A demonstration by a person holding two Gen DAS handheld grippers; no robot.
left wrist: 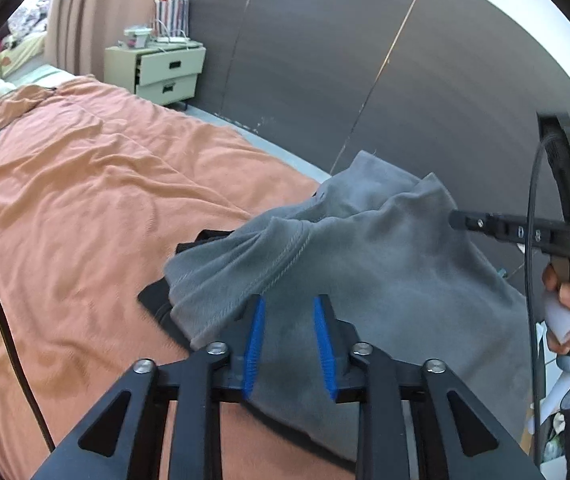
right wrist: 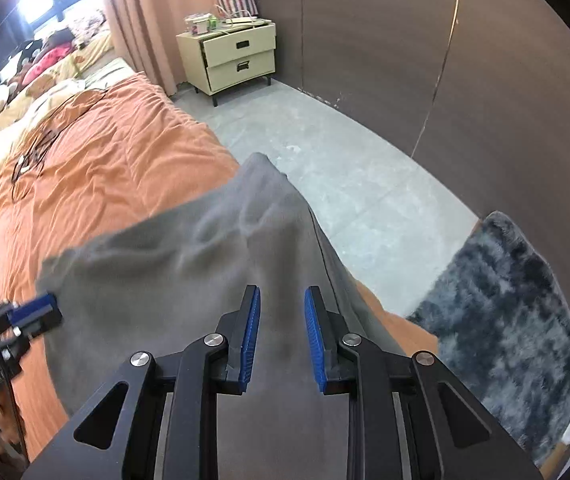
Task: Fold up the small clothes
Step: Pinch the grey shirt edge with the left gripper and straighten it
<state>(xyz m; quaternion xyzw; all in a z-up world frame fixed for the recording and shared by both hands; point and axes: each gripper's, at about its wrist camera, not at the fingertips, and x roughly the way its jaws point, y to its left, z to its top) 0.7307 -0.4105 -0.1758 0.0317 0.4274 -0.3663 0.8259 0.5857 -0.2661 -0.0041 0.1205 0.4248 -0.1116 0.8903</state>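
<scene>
The right hand-held gripper (right wrist: 282,336) held a grey garment (right wrist: 173,264) between its blue pads, lifted above the orange bed (right wrist: 105,168). At the garment's left edge sat the left hand-held gripper (right wrist: 35,314). Beyond the bed stood a cream nightstand (right wrist: 237,60).

Grey garment (left wrist: 365,264), orange bedspread (left wrist: 85,200), blue-padded black tool (left wrist: 289,344).
</scene>
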